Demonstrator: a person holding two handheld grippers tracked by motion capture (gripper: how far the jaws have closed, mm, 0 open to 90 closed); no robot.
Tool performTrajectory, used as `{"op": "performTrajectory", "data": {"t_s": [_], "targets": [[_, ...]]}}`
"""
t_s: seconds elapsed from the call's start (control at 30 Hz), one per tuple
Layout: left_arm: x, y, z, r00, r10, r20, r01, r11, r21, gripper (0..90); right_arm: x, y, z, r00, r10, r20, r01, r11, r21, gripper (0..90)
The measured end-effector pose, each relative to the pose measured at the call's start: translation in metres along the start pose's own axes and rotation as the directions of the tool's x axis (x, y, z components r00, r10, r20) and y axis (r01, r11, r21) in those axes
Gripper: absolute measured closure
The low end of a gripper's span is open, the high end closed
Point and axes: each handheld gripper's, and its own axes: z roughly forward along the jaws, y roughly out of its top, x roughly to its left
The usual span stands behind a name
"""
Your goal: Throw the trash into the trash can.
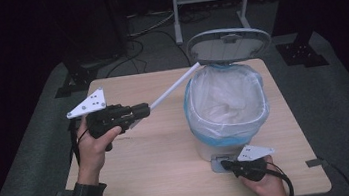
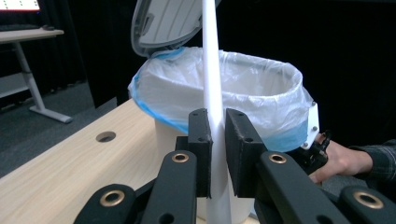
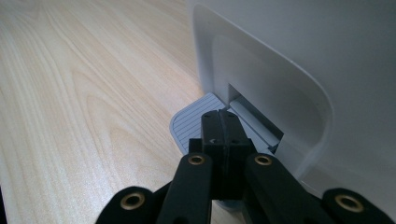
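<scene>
High view: light wood tabletop [image 1: 160, 165], dark room, grey floor. Pedal bin [image 1: 226, 106] near right edge, lid [image 1: 229, 45] up, liner [image 1: 223, 97] inside.

Left claw view: left claw [image 2: 218, 140] clamped on white rod [image 2: 211, 70] pointing toward lid.

Right claw view: right claw [image 3: 223, 133] pressed together, on ribbed pedal [image 3: 191, 122] at bin base.

The table [image 1: 137, 183] is seen from above; the bin [image 2: 224, 88] is shared, viewed closely by 2 gripper cameras.
</scene>
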Motion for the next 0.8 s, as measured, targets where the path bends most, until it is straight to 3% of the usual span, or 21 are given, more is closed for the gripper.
{"op": "performTrajectory", "data": {"t_s": [0.8], "targets": [[-0.004, 0.028, 0.04, 0.995, 0.047, 0.089, -0.049, 0.9984, 0.027, 81.4, 0.0, 0.0, 0.0, 1.0, 0.002, -0.002, -0.002, 1.0, 0.0, 90.0]]}}
